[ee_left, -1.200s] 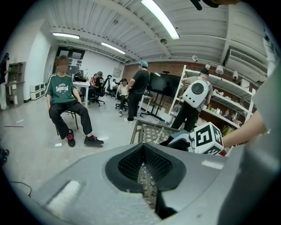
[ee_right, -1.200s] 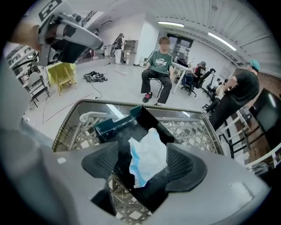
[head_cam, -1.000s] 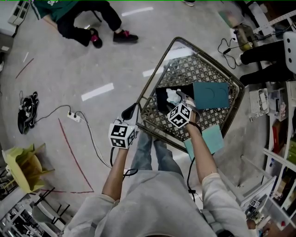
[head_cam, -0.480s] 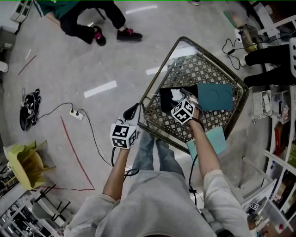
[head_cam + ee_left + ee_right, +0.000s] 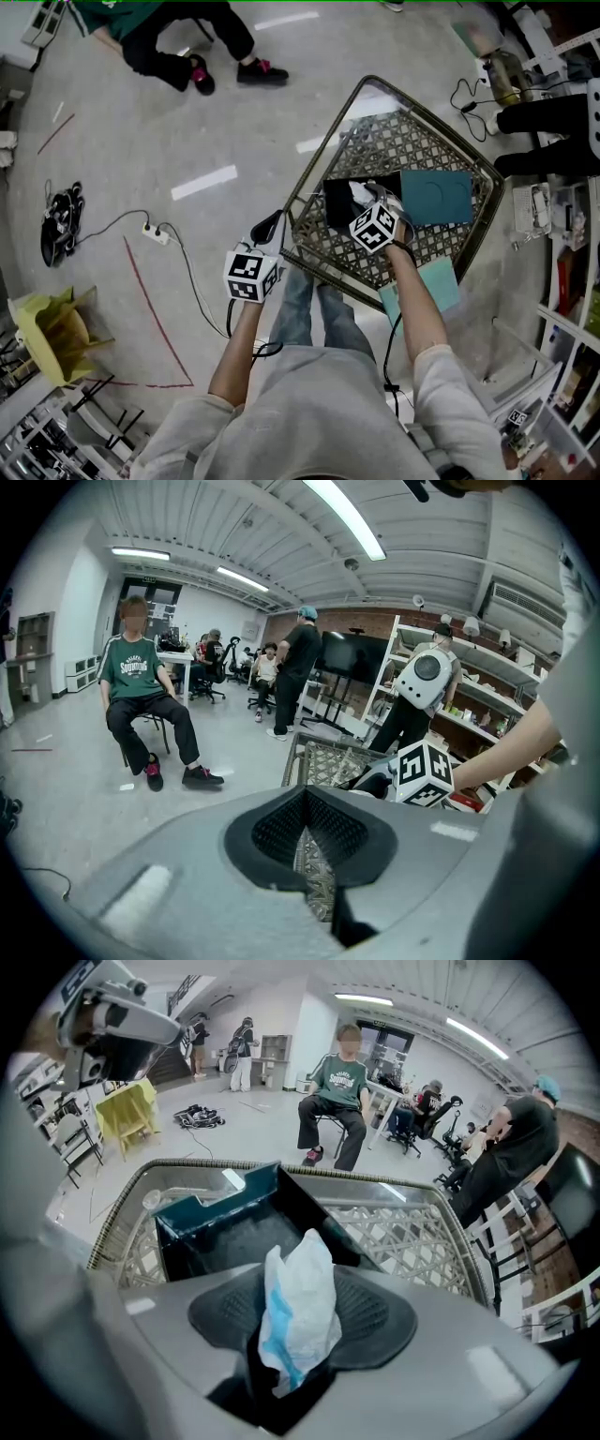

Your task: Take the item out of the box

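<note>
- We look down on a square metal table with a woven lattice top and raised rim (image 5: 394, 141), and we place everything else by it.
- A black open cardboard box (image 5: 337, 202) lies at the middle of the table, with its teal flap (image 5: 434, 195) spread flat towards the table's right side.
- Our right gripper (image 5: 368, 204) points steeply down over the middle of the table, above the box's opening.
- Its jaws have just been closing, and they now pinch the crumpled white and blue plastic packet (image 5: 302, 1279).
- The packet sticks out past the pads, with the dark inside of the box behind it. We cannot tell whether it touches the box.
- Our left gripper (image 5: 266, 225) hangs just outside the table's near left edge, over the grey floor. Its jaw tips meet with nothing between them.
- A second teal card (image 5: 424, 286) shows just beyond the table's near edge, beside our right forearm.
- A person in a green shirt (image 5: 337, 1101) sits on a chair well beyond the table's far side.
</note>
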Available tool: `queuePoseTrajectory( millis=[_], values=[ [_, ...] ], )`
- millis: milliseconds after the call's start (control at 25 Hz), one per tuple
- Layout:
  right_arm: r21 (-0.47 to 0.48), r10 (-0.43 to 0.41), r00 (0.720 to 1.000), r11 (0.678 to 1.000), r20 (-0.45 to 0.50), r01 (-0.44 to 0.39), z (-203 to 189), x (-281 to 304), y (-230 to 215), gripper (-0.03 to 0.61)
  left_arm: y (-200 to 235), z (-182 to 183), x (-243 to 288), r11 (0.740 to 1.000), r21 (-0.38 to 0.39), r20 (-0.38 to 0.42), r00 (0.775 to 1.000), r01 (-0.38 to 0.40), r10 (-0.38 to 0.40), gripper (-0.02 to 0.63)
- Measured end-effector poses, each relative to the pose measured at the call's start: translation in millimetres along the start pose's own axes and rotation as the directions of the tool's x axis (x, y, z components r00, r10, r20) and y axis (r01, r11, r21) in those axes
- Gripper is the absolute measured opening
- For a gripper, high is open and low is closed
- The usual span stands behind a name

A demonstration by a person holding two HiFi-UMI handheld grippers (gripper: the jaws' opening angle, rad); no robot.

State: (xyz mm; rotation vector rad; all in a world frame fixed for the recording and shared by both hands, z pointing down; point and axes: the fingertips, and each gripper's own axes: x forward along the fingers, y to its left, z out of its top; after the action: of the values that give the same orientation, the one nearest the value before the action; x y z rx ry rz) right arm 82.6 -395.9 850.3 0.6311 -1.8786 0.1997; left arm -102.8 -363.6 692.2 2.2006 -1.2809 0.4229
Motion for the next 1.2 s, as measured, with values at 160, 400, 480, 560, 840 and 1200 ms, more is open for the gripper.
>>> queuePoseTrajectory(
  millis=[160, 400, 480, 560, 840, 1200],
  values=[
    [0.001, -0.011, 1.000, 1.000, 0.015, 0.011, 0.2, -5.4, -1.5, 0.186, -1.2, 1.0, -0.8, 1.000, 0.004, 0.002, 1.000, 0.002, -0.002, 0.005],
    [0.002, -0.038, 0.998, 0.999, 0.046, 0.038, 3.6, -18.7, -4.2, 0.179, -5.9, 3.1, -0.3, 1.000, 0.012, 0.008, 1.000, 0.010, -0.010, 0.005],
    [-0.001, -0.051, 0.997, 0.999, 0.059, 0.052, 5.9, -24.8, -5.1, 0.178, -7.3, 4.9, -0.7, 1.000, 0.015, 0.012, 1.000, 0.011, -0.011, 0.005],
    [-0.002, -0.065, 0.995, 0.998, 0.073, 0.065, 7.0, -32.1, -5.6, 0.178, -9.8, 6.6, -1.5, 1.000, 0.018, 0.015, 1.000, 0.012, -0.012, 0.005],
    [0.090, -0.118, 0.981, 0.990, 0.156, 0.104, 15.9, -63.6, -9.5, 0.178, -20.1, 17.0, -4.1, 0.999, 0.033, 0.031, 0.999, 0.013, -0.014, 0.005],
    [0.471, -0.215, 0.928, 0.881, 0.305, 0.049, 22.1, -112.4, -26.0, 0.176, -27.0, 33.1, -13.5, 0.999, 0.054, 0.062, 0.998, 0.008, -0.011, 0.005]
  ],
)
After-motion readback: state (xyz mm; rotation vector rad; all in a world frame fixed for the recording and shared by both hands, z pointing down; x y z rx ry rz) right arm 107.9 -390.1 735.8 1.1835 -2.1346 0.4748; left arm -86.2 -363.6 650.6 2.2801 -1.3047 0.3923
